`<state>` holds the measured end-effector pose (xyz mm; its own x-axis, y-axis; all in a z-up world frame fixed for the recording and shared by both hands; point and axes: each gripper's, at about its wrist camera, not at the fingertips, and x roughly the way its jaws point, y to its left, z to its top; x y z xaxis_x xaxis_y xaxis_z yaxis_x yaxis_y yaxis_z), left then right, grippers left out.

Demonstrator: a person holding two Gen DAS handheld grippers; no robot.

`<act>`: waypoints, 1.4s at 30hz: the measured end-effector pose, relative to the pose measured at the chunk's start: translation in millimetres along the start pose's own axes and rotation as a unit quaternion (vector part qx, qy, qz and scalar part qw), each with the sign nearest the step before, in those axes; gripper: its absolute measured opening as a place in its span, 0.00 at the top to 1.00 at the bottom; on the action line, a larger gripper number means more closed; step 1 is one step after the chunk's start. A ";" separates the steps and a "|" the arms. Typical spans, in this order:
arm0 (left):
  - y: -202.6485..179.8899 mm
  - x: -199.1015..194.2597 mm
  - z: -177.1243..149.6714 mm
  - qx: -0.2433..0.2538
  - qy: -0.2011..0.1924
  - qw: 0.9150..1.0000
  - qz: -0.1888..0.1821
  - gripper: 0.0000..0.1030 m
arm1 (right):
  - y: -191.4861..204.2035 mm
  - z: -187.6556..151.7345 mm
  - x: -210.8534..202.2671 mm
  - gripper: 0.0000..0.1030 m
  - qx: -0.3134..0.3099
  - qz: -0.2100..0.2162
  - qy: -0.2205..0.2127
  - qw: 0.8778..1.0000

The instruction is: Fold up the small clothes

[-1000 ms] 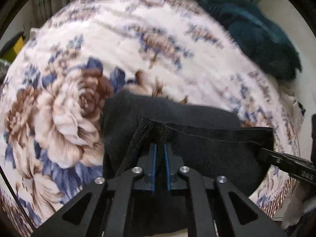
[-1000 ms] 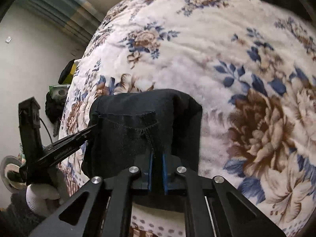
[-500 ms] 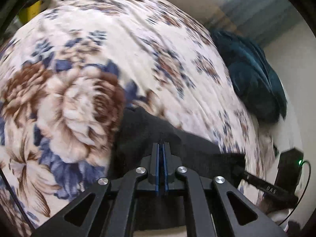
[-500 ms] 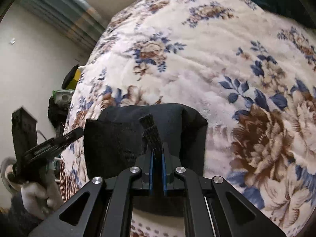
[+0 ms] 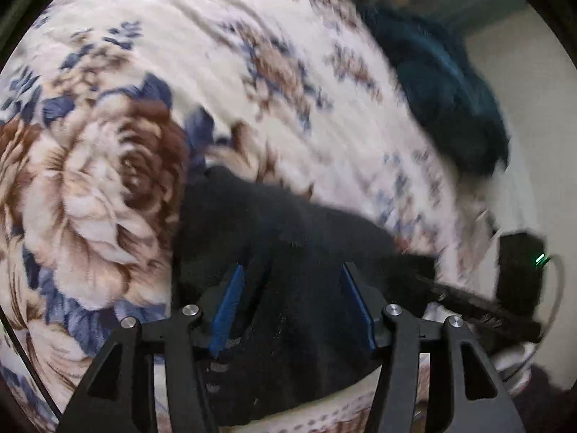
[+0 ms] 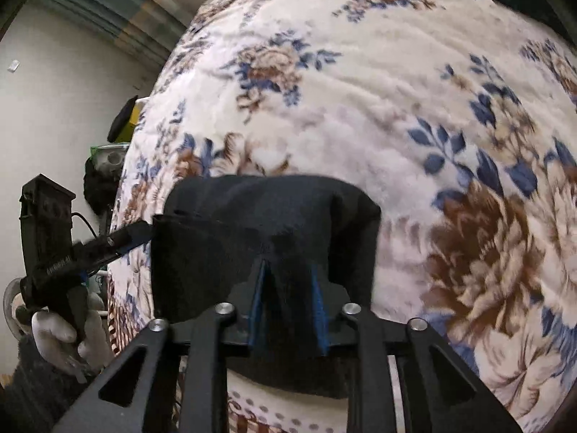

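Observation:
A small black garment (image 5: 288, 238) lies folded near the front edge of a floral blanket (image 5: 216, 72). It also shows in the right wrist view (image 6: 267, 216). My left gripper (image 5: 290, 278) is open, its blue-padded fingers spread over the garment's near left part. My right gripper (image 6: 288, 270) is open over the garment's near right part. The left gripper shows at the garment's left edge in the right wrist view (image 6: 122, 238). The right gripper shows at its right edge in the left wrist view (image 5: 468, 296).
A dark teal blanket (image 5: 450, 101) is heaped at the far right of the bed. The bed's front edge runs just below the garment. A yellow and black object (image 6: 126, 119) and clutter stand by the wall to the left. A gloved hand (image 6: 61, 335) holds the left gripper.
Both grippers were shut on the garment's near edge and held it up. Now both have opened and the garment lies on the blanket.

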<state>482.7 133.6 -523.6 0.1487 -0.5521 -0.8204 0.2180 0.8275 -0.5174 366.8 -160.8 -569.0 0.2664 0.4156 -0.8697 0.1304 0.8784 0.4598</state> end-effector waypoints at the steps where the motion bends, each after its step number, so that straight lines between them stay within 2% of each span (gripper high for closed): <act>1: -5.7 9.2 -0.9 0.013 0.008 1.000 0.025 0.49 | -3.2 -1.2 4.5 0.74 0.008 -0.001 0.005 1.000; 3: -16.6 15.1 -3.4 0.044 -0.004 0.997 0.058 0.55 | -8.5 -3.7 7.7 0.74 0.026 0.015 -0.001 1.000; 4: -22.0 15.7 -5.0 0.062 -0.015 0.995 0.074 0.91 | -9.4 -4.5 6.6 0.75 0.031 0.017 -0.007 0.999; 5: -23.7 16.5 -5.6 0.067 -0.015 0.995 0.076 0.94 | -9.0 -5.8 3.9 0.77 0.031 0.016 -0.016 0.999; 6: -24.6 11.1 -8.5 0.065 -0.030 0.995 0.076 0.94 | -6.3 -7.5 -1.2 0.90 0.026 0.020 -0.029 0.999; 9: -24.9 -11.5 -19.8 0.073 -0.073 0.991 0.083 0.94 | 14.8 -16.4 -19.9 0.92 -0.035 0.015 -0.062 0.997; 13: -13.7 -46.8 -35.6 0.047 -0.110 0.990 0.080 0.94 | 36.8 -24.7 -32.2 0.93 -0.091 0.026 -0.076 0.993; 16: -1.4 -34.5 -24.9 0.021 -0.102 0.992 0.077 0.94 | 34.1 -13.3 -21.3 0.93 -0.079 0.008 -0.076 0.994; 18: 11.5 -9.4 -8.6 -0.007 -0.076 0.994 0.077 0.94 | 20.1 -1.1 -5.3 0.93 -0.040 -0.007 -0.070 0.997; 20: 15.3 13.6 3.2 -0.009 -0.053 0.995 0.079 0.94 | 2.5 10.9 10.2 0.93 0.002 -0.020 -0.065 0.998; 22: 16.6 30.4 12.8 0.001 -0.038 0.995 0.089 0.93 | -4.3 17.6 17.6 0.93 0.014 -0.035 -0.062 0.997; 26: 13.8 29.7 19.5 0.006 -0.009 0.996 0.091 0.89 | -2.7 23.3 18.4 0.90 0.019 -0.035 -0.043 0.998; 27: 14.5 24.7 19.7 -0.002 -0.003 0.996 0.087 0.88 | -3.1 23.6 16.8 0.84 0.025 -0.031 -0.036 0.999; 28: 16.5 16.3 19.5 -0.019 -0.001 0.997 0.077 0.86 | -3.3 23.3 14.2 0.72 0.028 -0.035 -0.030 0.999; 30: 21.3 -1.1 11.8 -0.050 -0.008 0.997 0.058 0.69 | -3.2 17.3 2.0 0.54 0.028 -0.037 -0.039 0.998; 31: 23.0 -15.2 5.1 -0.067 -0.026 0.996 0.054 0.43 | -3.2 12.7 -4.3 0.45 0.027 -0.032 -0.044 0.998; 32: 22.8 -25.0 -1.4 -0.075 -0.039 0.995 0.054 0.23 | -2.6 8.9 -7.4 0.41 0.026 -0.033 -0.043 0.998; 33: 21.8 -35.3 -10.1 -0.080 -0.056 0.994 0.040 0.21 | -3.4 3.6 -9.7 0.35 0.024 -0.026 -0.040 0.999; 34: 20.6 -37.4 -14.0 -0.079 -0.063 0.995 0.025 0.21 | -4.7 -0.4 -10.2 0.33 0.023 -0.016 -0.039 0.999; 37: 11.0 -18.0 -18.3 -0.048 -0.035 0.998 0.029 0.21 | -12.6 -6.9 5.6 0.33 0.017 -0.008 -0.018 1.000; 40: 17.5 17.6 -10.8 -0.039 -0.006 0.994 0.100 0.21 | -34.4 -6.9 33.1 0.32 0.053 0.015 0.011 0.998; 42: 40.9 26.9 -5.1 -0.072 -0.013 0.991 0.113 0.16 | -55.2 -4.9 43.9 0.29 0.090 0.042 0.013 0.995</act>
<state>490.7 153.2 -568.1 0.2037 -0.3524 -0.9134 0.0376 0.9351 -0.3524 366.6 -189.9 -633.4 0.2586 0.4948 -0.8296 0.2790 0.7840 0.5545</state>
